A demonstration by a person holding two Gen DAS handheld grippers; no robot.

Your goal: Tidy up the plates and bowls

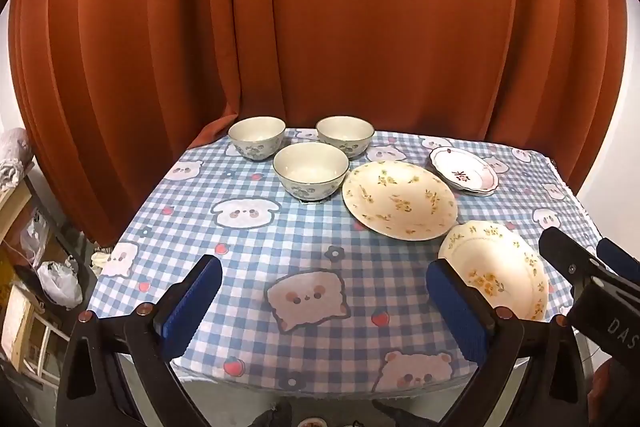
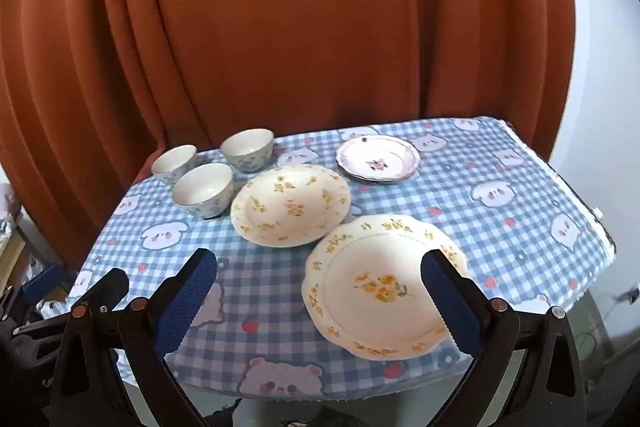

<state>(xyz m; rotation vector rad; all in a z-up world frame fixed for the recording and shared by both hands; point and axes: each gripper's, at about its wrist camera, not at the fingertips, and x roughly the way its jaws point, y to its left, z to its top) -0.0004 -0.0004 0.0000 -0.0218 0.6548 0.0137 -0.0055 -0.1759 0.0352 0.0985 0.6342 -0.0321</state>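
1. Left gripper (image 1: 324, 291) spread wide, nothing between its blue pads (image 1: 192, 303), hanging over the near edge of the counter (image 1: 240, 239). Right gripper (image 2: 320, 291) equally wide and empty – its right pad (image 2: 452, 303) overlaps the near plate (image 2: 380, 287) in the picture; contact cannot be told.
2. Left wrist view only: clutter and plastic bags (image 1: 60, 283) at far left, and the right gripper's black body intruding at the right edge. Right wrist view only: white wall (image 2: 600, 67) at right, a cable by the floor, and the left gripper's body at lower left.
3. Both views: three bowls (image 1: 310, 169) upright, mouths up, clustered at the far left of the counter, near each other – touching or not, unclear. Middle plate (image 1: 400, 199) just right of the front bowl; a small pink-rimmed plate (image 1: 464, 169) at the far right; the near plate by the front right edge. All plates lie flat, faces up.
4. Round items – no long axis. The small plate's flower motif cannot be read for direction.
5. Hidden: in the left wrist view the near plate is partly covered by the pad and the right gripper; whether the small plate sits on another is hard to tell. An orange curtain (image 1: 320, 27) blocks everything behind.
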